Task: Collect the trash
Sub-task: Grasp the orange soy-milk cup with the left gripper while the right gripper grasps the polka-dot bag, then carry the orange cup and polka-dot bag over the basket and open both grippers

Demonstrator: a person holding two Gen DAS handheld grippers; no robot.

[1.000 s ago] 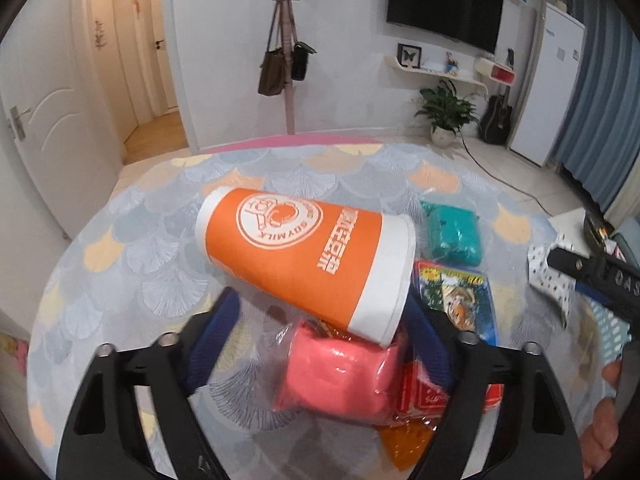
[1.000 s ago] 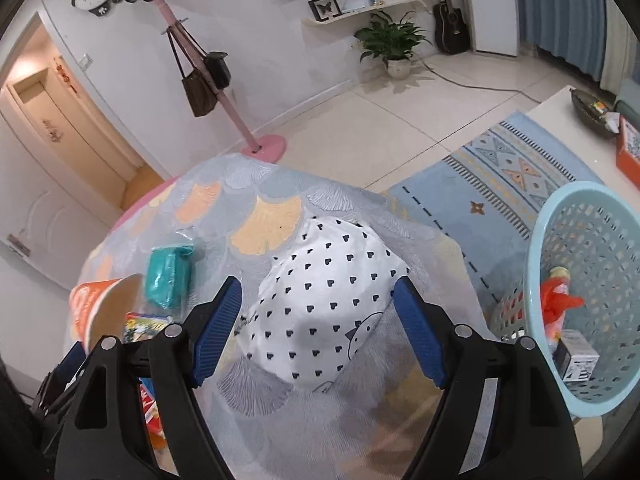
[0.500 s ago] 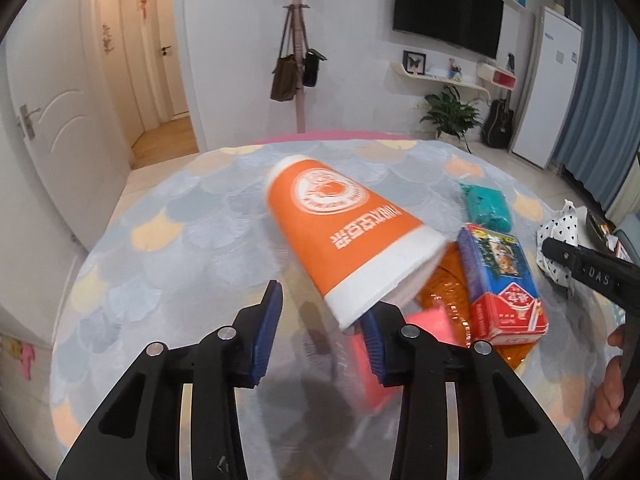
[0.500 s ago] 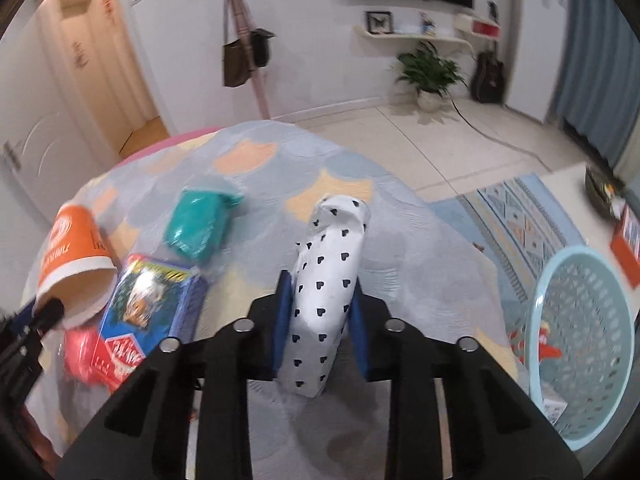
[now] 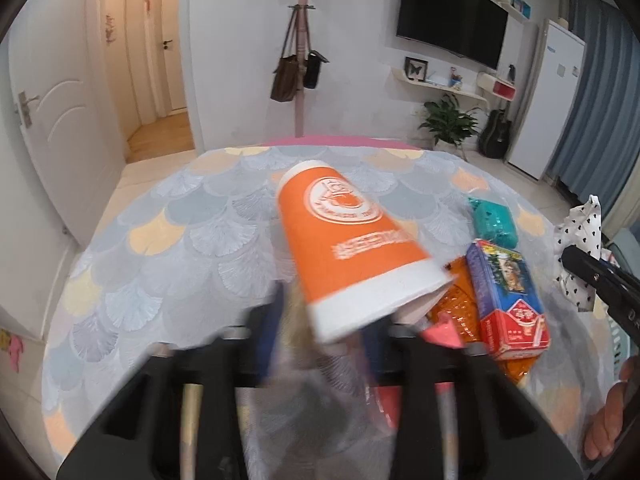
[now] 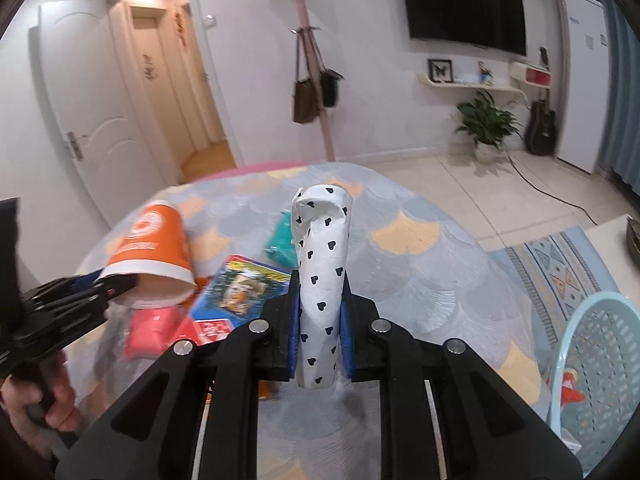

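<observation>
1. Right now my right gripper [image 6: 320, 316] has its blue pads pressed narrow against a crumpled white wrapper with black hearts [image 6: 323, 280], which stands upright between them, above the table [image 6: 440, 264].
2. My left gripper [image 5: 320, 332] is blurred in its own view; it looks closed on the rim of the orange paper cup [image 5: 352, 248], tilted with its mouth toward the camera, though I can't fully confirm the grip.
3. I judge the cup the likelier failure: a thin rim pinch could let it swing or slip out on a quick move.
4. The soft wrapper could crumple thinner and slide down through the pads.
5. The light blue basket [image 6: 592, 360] sits beside the table at lower right, holding something red and orange; I can't identify it.
6. Left on the table: a teal packet [image 5: 493, 222], a blue and red box [image 5: 506, 296], a pink pack [image 6: 150, 330].
</observation>
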